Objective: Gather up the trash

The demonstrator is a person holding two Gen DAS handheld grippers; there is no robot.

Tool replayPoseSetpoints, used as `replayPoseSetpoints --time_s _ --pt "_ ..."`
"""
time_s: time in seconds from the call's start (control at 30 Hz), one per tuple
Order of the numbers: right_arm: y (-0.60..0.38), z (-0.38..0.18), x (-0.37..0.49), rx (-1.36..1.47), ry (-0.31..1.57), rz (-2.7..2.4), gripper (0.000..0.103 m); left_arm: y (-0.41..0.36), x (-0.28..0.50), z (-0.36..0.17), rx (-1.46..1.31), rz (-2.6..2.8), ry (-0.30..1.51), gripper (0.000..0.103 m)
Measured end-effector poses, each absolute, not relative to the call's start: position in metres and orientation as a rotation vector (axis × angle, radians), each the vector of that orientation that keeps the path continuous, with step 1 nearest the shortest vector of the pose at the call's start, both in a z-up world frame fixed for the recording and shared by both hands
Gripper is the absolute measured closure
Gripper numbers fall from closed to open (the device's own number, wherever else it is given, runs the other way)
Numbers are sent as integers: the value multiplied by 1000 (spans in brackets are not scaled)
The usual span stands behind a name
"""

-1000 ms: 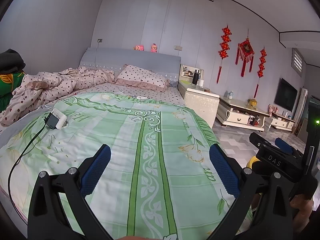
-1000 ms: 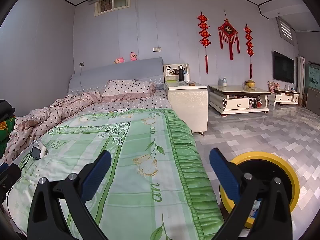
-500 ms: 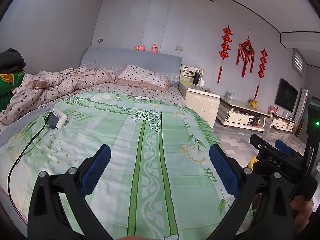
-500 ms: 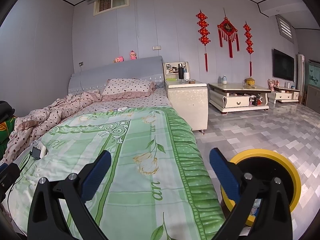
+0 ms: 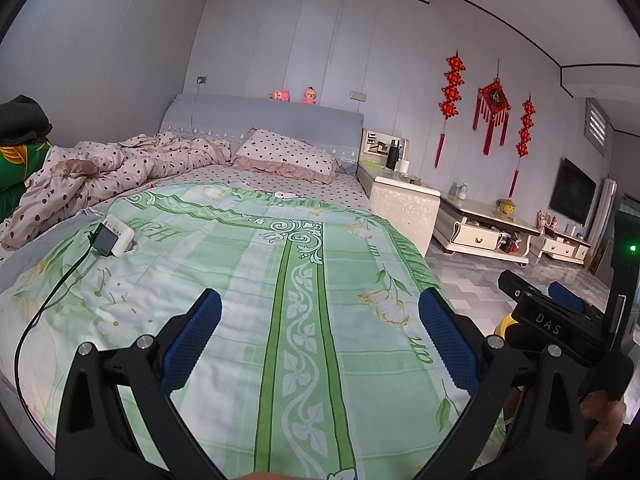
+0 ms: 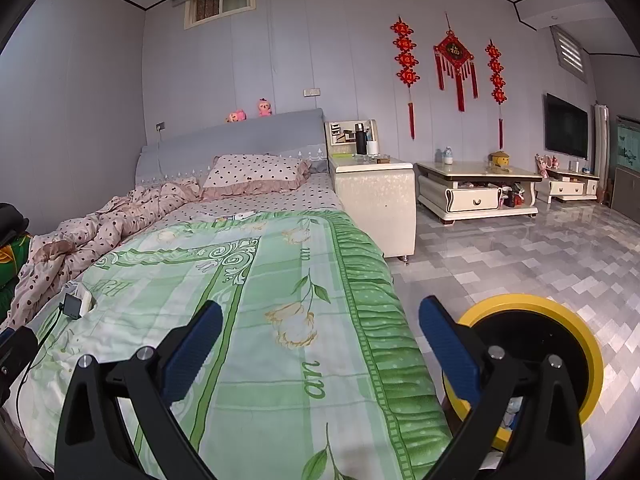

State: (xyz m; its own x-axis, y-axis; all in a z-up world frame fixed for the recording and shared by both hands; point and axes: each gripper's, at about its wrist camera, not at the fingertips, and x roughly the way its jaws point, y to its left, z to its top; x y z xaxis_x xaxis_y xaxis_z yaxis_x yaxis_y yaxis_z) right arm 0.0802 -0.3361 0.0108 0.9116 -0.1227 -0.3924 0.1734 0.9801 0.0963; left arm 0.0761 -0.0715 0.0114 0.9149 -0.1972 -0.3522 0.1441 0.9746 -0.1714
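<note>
My left tongs (image 5: 320, 336) hang wide apart over the foot of the green quilt (image 5: 248, 280), nothing between the blue pads (image 5: 194, 338), and my right tongs (image 6: 320, 336) are spread just as wide and bare over the quilt's frilled edge. The yellow-rimmed bin (image 6: 560, 312) sits on the tiled floor (image 6: 540, 248) just beside the bed, behind my right finger, with pale scraps low inside it. Up the quilt lies a white gadget (image 5: 114, 236) on a black cord (image 5: 48, 300), and small white bits (image 5: 286, 195) rest near the pillow (image 5: 288, 154).
</note>
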Motion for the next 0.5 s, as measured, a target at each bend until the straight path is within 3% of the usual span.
replayPoseSetpoints --time_s 0.5 --pt "-340 7 82 141 412 -154 8 -72 79 6 -150 -178 386 8"
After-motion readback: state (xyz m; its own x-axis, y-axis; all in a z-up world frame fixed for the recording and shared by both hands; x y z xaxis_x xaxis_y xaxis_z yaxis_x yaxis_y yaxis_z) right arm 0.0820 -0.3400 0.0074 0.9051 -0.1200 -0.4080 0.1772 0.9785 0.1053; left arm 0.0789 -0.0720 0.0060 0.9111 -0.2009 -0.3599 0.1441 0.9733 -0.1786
